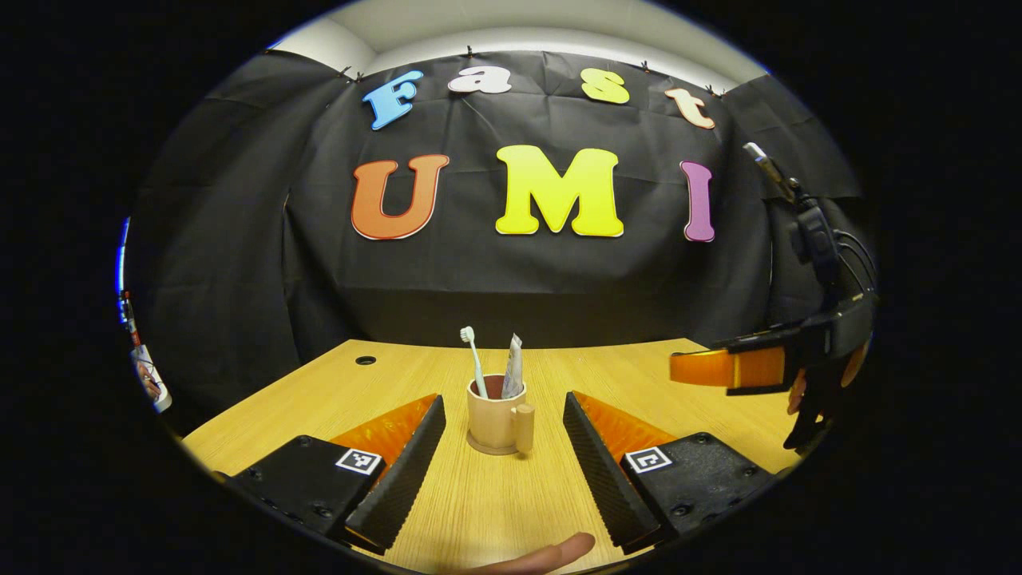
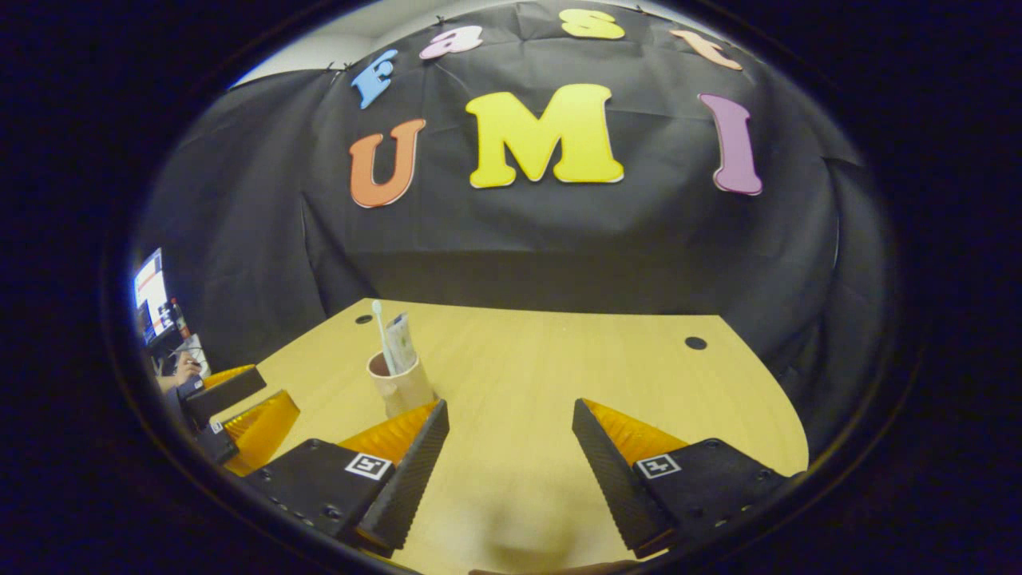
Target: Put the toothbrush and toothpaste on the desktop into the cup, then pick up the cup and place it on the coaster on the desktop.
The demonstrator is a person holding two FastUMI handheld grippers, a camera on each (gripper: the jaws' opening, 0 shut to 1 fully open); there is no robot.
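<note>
- The left hand-held gripper (image 1: 505, 447) is spread wide, its fingers flanking but not touching the cup (image 1: 497, 419) at lower centre of the bench (image 1: 639, 375).
- Toothbrush (image 1: 474, 359) and toothpaste (image 1: 512, 366) stand inside; the load looks light but top-heavy.
- The cup sits on a round coaster (image 1: 482, 447); its rigid body or side handle (image 1: 524, 427) offers the best hold.
- The right hand-held gripper (image 2: 511, 463) is spread, empty.

No words or numbers can be read: the toothpaste (image 1: 512, 366) tube's print is too small, and the square tags (image 1: 358, 461) on the fingers carry only coded patterns.
</note>
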